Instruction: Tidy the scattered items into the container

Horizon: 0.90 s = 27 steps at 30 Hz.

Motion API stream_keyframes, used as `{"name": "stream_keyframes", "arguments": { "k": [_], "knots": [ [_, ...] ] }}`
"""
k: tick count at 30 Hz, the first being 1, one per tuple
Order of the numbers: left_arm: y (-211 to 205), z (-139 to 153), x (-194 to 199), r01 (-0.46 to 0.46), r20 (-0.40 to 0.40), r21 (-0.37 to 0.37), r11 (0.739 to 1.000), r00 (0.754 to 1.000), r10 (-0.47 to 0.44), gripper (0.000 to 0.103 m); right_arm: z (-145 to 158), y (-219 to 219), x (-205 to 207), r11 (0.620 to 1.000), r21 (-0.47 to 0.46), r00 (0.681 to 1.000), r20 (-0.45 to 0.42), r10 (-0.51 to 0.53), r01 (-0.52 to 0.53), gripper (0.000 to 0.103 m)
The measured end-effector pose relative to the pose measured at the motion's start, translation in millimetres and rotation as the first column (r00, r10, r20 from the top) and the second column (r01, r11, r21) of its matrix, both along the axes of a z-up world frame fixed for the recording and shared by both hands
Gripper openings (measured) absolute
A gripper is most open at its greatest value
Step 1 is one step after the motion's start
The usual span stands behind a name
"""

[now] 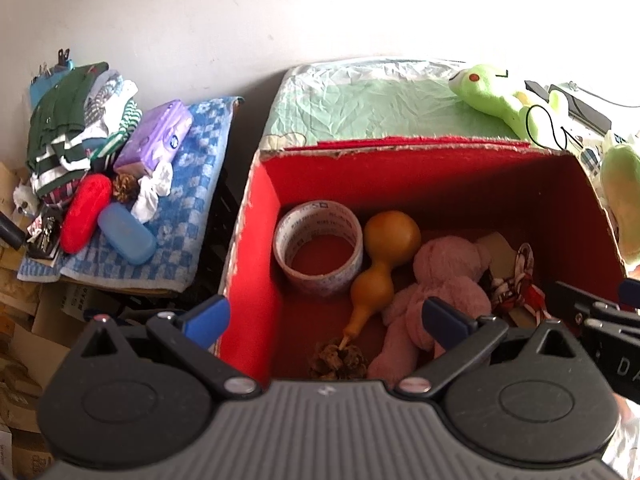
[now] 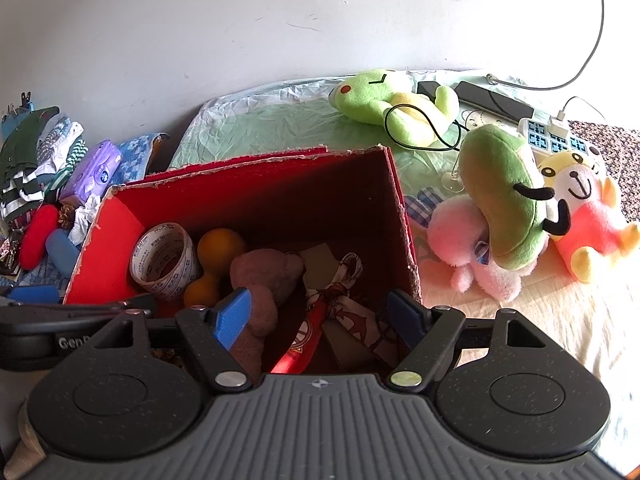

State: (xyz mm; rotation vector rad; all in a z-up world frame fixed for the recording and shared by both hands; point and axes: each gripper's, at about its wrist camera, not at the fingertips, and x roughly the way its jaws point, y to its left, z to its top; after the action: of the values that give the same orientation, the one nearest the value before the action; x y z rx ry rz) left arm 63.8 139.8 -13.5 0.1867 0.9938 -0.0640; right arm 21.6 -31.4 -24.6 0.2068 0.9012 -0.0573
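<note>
— Jaws?
— Left gripper (image 1: 326, 322) and right gripper (image 2: 320, 314) gape wide, empty, above the red cardboard box (image 2: 256, 200) on the bed.
— Inside?
— Tape roll (image 1: 319, 246), orange gourd (image 1: 384, 256), pink plush (image 1: 440, 292); patterned cloth (image 2: 348, 308) partly hidden.

left gripper (image 1: 326, 318) fingers spread, right gripper (image 2: 320, 316) fingers spread, empty

A bed (image 2: 280, 128) carries the red box (image 2: 256, 184) and plush toys (image 2: 500, 196).

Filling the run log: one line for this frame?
phase: between picks | left claw: open, empty, over red box | right claw: open, empty | boxed: tape roll, gourd | outside: avocado plush
</note>
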Motion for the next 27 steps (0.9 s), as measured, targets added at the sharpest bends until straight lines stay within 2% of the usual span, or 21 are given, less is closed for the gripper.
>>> {"name": "stream_keyframes", "arguments": {
  "k": [7, 13, 27],
  "knots": [
    [1.4, -6.4, 2.6, 0.005, -0.016, -0.019, 1.000, 1.000, -0.005, 0.102, -3.9, 0.0, 1.8, 1.000, 0.018, 1.000, -0.001, -0.009, 0.009, 0.078],
    [5.0, -14.7, 5.6, 0.002, -0.042, -0.019, 1.000, 0.999, -0.003, 0.102, -5.8, 6.8, 3.6, 0.998, 0.049, 0.999, 0.000, 0.042, -0.042, 0.077],
    [1.1, -18.0, 23.2, 0.025, -0.025, -0.003, 1.000, 0.999, -0.026, 0.102, -12.9, 5.4, 20.7, 0.998, 0.051, 0.999, -0.029, 0.031, -0.030, 0.077]
  ]
}}
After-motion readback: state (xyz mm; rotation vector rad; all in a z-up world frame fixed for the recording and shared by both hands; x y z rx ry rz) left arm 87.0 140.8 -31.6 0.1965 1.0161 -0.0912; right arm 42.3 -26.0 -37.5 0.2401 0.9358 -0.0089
